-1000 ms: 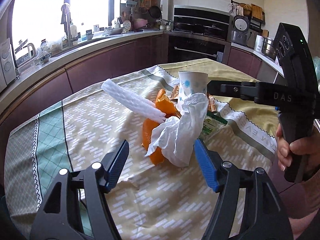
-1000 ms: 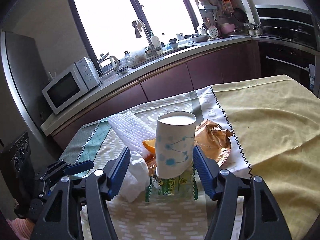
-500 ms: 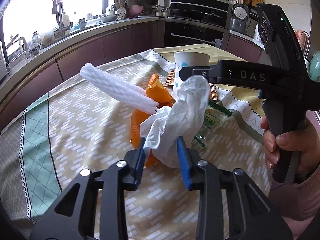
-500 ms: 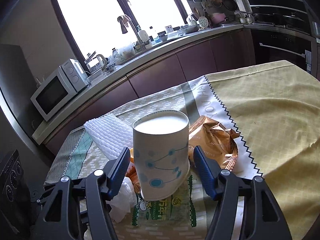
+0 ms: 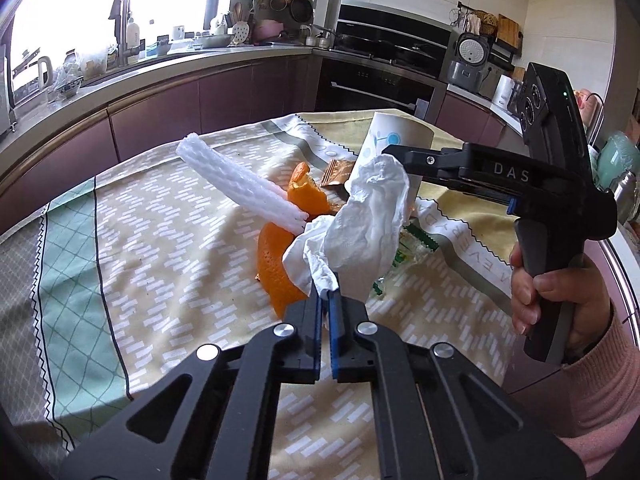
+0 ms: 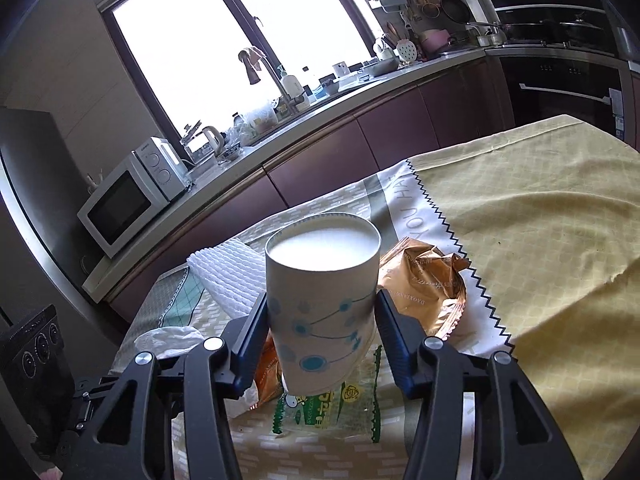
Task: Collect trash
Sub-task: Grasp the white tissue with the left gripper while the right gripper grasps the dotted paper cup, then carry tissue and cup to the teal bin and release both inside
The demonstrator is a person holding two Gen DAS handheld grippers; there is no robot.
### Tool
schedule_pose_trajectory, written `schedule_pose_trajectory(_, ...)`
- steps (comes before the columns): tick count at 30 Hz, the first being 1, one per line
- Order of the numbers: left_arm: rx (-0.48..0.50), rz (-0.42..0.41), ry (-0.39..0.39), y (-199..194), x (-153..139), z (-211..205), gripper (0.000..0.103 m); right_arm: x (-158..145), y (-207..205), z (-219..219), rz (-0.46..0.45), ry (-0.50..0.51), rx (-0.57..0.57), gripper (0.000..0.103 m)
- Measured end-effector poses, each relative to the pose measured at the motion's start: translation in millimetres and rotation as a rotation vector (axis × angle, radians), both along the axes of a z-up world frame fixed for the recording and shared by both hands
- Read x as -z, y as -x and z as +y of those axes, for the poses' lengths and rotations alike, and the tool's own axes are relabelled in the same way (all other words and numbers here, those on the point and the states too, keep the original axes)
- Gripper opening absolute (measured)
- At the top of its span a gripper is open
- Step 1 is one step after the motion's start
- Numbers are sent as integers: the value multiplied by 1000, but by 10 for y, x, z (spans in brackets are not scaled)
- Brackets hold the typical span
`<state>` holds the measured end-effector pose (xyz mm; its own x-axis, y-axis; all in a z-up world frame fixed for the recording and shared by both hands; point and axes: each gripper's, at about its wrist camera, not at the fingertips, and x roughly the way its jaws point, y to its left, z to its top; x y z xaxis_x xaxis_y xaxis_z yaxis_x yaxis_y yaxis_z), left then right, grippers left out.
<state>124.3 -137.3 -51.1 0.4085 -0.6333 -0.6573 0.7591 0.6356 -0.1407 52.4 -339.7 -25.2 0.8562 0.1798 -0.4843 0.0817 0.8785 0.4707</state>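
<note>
The trash lay in one heap near the middle of the surface (image 5: 168,280): one crumpled tissue (image 5: 360,236), one upturned cup (image 6: 322,300), one foam sleeve (image 5: 240,184), orange peel (image 5: 276,268), one gold wrapper (image 6: 428,284) and one green wrapper (image 6: 328,412). Bare cloth stretched around the heap on all sides, with the surface's far edge well beyond it. The left tongs (image 5: 325,300) were pinched almost closed on the tissue's lower fold, the tissue standing above the peel. The right tongs (image 6: 320,320) were clamped on the cup, a finger against each side, its base tilted above the green wrapper.
</note>
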Motion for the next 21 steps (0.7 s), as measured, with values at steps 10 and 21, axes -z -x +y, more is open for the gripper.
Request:
schedule_pose_trajectory(10, -76, -23, 96, 86, -321, 631, 3, -299, 120, 251, -74, -22, -112, 51)
schedule_pose_trajectory(21, -306, -50, 118, 144, -473, 1805, 3, -464, -93, 1048, -102, -72, -366, 51)
